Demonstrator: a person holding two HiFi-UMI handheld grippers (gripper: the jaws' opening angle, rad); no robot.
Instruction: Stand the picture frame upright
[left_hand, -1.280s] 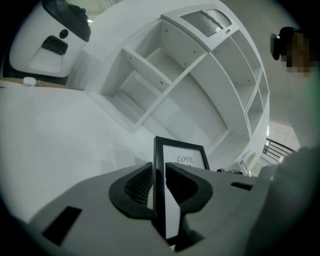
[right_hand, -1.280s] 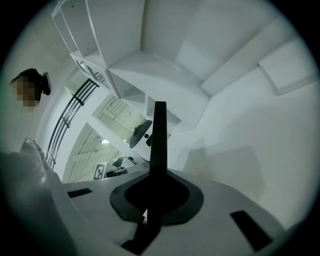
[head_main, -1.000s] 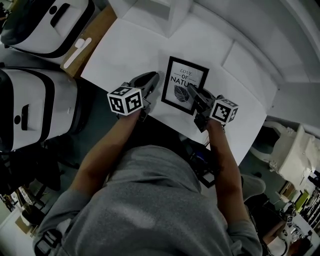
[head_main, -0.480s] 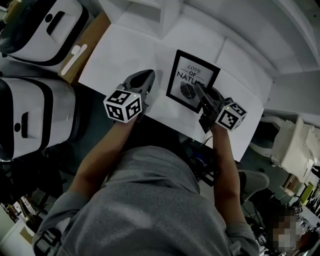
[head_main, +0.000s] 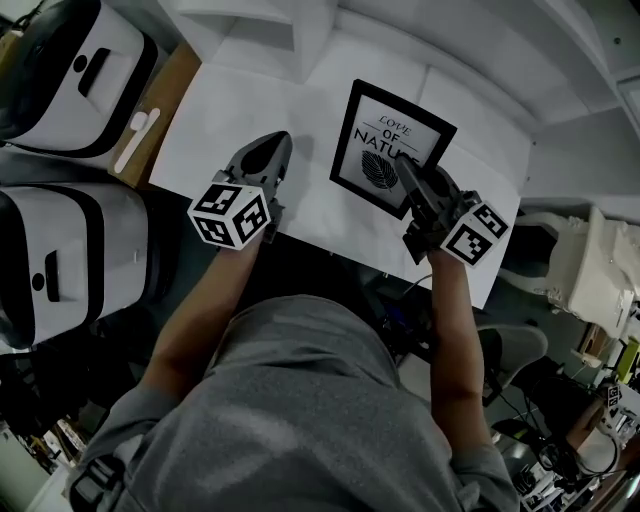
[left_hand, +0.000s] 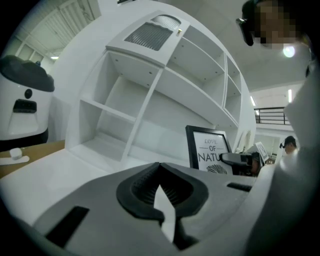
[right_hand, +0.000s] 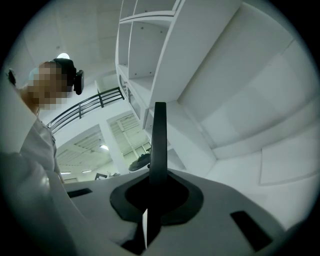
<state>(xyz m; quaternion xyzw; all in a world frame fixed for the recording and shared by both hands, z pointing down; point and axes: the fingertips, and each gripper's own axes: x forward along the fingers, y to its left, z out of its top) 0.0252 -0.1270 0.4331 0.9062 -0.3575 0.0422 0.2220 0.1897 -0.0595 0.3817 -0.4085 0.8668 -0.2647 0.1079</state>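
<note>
Frame on the rise: my right gripper, jaws clamped on the near right edge of the picture frame, has lifted it off the white table, where it lay flat a second ago. My left gripper has left the frame's left side and hangs well apart, jaws together on nothing. The frame looks near vertical. I judge it still needs setting down to stand alone.

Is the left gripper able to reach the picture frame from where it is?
Probably yes. Only bare table lies between the left gripper and the picture frame, but its jaws are shut, so they must open first.
</note>
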